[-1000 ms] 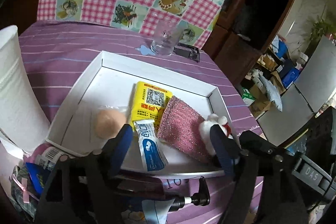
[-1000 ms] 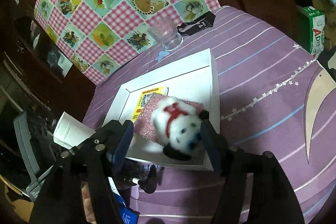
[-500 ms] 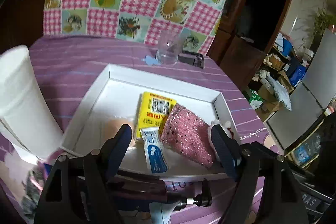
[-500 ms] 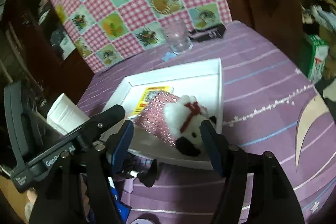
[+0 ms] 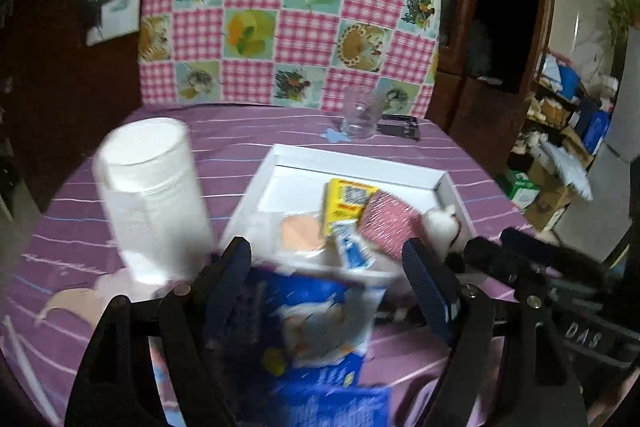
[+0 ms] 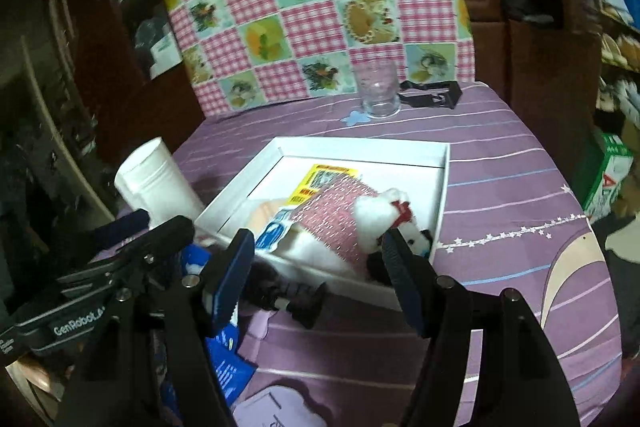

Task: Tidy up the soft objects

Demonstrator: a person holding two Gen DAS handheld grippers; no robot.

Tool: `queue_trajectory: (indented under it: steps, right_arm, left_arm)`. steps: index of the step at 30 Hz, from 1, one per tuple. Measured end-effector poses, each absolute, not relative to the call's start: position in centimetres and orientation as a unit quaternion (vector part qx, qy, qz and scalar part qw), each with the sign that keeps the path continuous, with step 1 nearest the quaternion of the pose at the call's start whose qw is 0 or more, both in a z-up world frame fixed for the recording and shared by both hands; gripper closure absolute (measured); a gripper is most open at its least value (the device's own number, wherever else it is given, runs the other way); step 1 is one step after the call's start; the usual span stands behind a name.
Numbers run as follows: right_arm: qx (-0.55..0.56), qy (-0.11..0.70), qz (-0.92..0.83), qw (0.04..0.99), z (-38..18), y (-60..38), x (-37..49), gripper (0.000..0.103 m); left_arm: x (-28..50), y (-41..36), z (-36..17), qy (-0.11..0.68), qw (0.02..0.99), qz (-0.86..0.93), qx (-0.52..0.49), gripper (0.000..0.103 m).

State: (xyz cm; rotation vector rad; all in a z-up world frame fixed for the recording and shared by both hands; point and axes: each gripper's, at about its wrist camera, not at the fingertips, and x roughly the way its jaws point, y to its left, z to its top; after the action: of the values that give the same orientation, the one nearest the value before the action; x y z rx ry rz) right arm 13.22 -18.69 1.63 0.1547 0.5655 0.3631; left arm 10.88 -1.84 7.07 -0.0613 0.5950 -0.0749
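Your left gripper has its jaws spread wide with nothing pinched between them. Past its fingertips sits the white tray, holding the soft things: a peach sponge, a yellow packet, a small blue-and-white sachet, a pink glittery scrubbing pad and, at the tray's right near corner, a white plush toy. All of these lie beyond the jaws, not between the pads. Closer to you, a blue-and-white package shows in the gap between the fingers, blurred; you cannot tell whether it touches them.

Your right gripper is also open and holds nothing. The plush toy lies on the scrubbing pad just ahead of its right fingertip, apparently apart from it.

A white paper roll stands upright left of the tray on the purple striped tablecloth, and a clear glass stands beyond the tray's far edge.
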Motion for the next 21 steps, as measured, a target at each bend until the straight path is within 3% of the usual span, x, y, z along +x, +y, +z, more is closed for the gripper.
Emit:
queue_trajectory:
  steps: [13, 17, 21]
  right_arm:
    - [0.059, 0.280, 0.214, 0.934, 0.2, -17.2, 11.4, 0.036]
    - [0.054, 0.299, 0.230, 0.925, -0.7, -16.2, 11.6, 0.036]
    - [0.063, 0.307, 0.264, 0.912, -1.2, -15.3, 11.4, 0.048]
  left_arm:
    - [5.5, 2.1, 4.2, 0.269, 0.958, -0.027, -0.094, 0.024]
    - [5.7, 3.6, 3.1, 0.297, 0.947, -0.017, -0.116, 0.024]
    - [5.7, 4.8, 2.9, 0.310, 0.941, -0.011, -0.138, 0.024]
